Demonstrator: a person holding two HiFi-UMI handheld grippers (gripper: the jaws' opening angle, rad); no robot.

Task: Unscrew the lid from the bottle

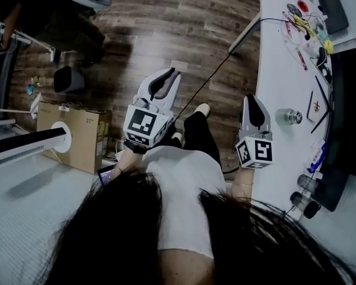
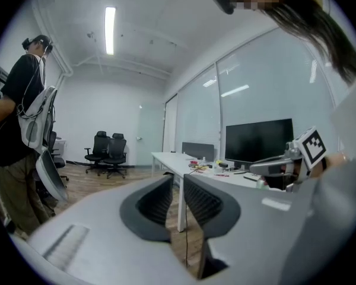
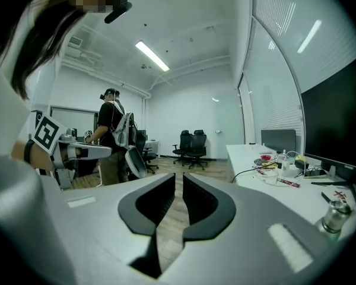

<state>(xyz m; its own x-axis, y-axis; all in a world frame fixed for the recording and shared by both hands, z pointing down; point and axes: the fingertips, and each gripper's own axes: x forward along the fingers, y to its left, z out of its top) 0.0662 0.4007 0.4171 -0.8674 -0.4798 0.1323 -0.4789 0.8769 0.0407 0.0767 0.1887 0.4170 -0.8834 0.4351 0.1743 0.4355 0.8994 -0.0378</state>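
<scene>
Over on the white table (image 1: 273, 52), near its floor-side edge, the small clear bottle (image 1: 283, 117) sits untouched, silver lid (image 1: 294, 117) seemingly on. Left tongs (image 1: 168, 76) and right tongs (image 1: 253, 103) are both closed on nothing, out over the wooden floor (image 1: 166, 22). Not started, I'd say.

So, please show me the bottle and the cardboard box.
bottle (image 1: 287, 117), head view, on its clear body.
box (image 1: 83, 136), head view, on its brown face.

Open-plan office. Black swivel chairs (image 3: 190, 142) stand at centre frame, a long white desk (image 3: 243, 154) at right. A monitor (image 2: 259, 140) fronts glass partitions (image 2: 193, 114).
</scene>
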